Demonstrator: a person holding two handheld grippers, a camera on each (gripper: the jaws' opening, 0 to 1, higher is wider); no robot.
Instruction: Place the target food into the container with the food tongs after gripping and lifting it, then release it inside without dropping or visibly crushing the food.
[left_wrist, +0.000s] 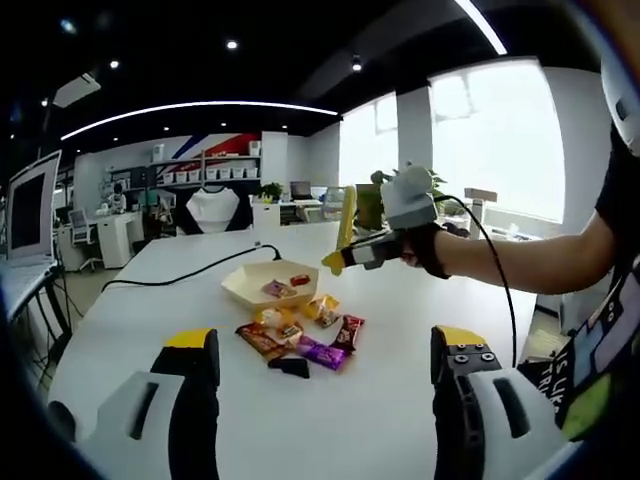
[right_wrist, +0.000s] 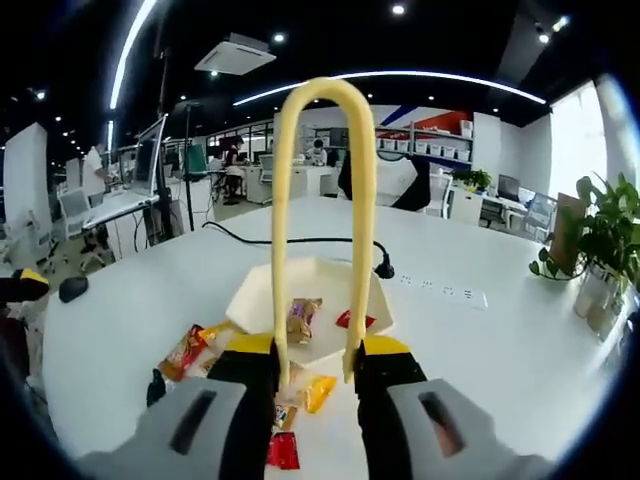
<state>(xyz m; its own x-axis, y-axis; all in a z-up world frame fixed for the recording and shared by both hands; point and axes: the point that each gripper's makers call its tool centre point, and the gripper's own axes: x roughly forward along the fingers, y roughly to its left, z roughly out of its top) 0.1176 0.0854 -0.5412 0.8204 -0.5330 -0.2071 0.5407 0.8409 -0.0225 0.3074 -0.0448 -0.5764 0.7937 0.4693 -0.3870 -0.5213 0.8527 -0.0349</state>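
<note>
Yellow tongs (right_wrist: 318, 220) are clamped in the right gripper (right_wrist: 318, 368); the left gripper (left_wrist: 325, 350) is held apart. Light, crinkly snack packets (left_wrist: 300, 335), probably slippery, are heaped at the container's (left_wrist: 268, 283) five o'clock; mid-packet grips are advised.

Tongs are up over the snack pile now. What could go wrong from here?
The snack packets lie bunched and touching, so the yellow tongs held in the right gripper may pinch two packets or push one away. The container is shallow and already holds packets, so a high release could bounce out.
</note>
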